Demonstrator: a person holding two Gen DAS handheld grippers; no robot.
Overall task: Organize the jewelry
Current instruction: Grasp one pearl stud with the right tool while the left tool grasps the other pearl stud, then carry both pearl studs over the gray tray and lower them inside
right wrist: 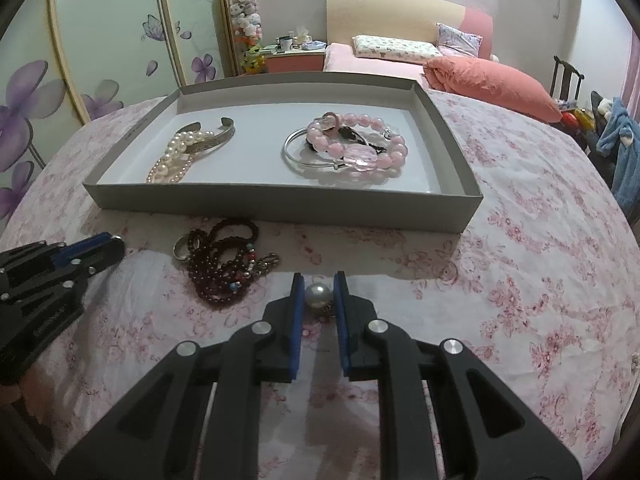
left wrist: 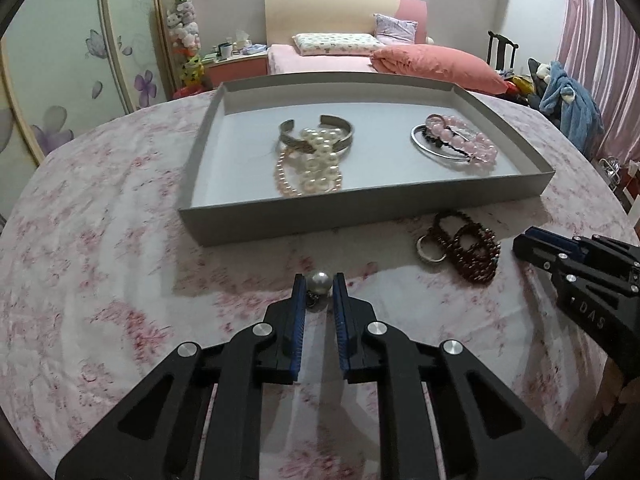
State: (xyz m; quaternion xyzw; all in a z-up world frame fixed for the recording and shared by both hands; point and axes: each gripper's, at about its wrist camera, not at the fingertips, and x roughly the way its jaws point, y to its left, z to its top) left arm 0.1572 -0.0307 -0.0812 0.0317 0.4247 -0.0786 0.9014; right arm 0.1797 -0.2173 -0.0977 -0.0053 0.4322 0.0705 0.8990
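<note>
My left gripper (left wrist: 319, 283) is shut on a pearl earring (left wrist: 319, 281), held just above the flowered cloth. My right gripper (right wrist: 319, 284) is shut on a second pearl earring (right wrist: 318, 294), also low over the cloth. A grey tray (left wrist: 360, 202) holds a silver cuff (left wrist: 304, 142), pearl strands (left wrist: 316, 164), a pink bead bracelet (left wrist: 460, 140) and a silver bangle (left wrist: 436, 152). The tray (right wrist: 280, 202) also shows in the right wrist view. A dark red bead necklace (left wrist: 472, 252) and a silver ring (left wrist: 430, 250) lie on the cloth in front of the tray, between the grippers.
The table is round, covered with a pink flowered cloth (left wrist: 120, 280). The right gripper shows at the right edge of the left wrist view (left wrist: 580, 264). The left gripper shows at the left of the right wrist view (right wrist: 60, 268). A bed (left wrist: 360, 56) and wardrobe stand behind.
</note>
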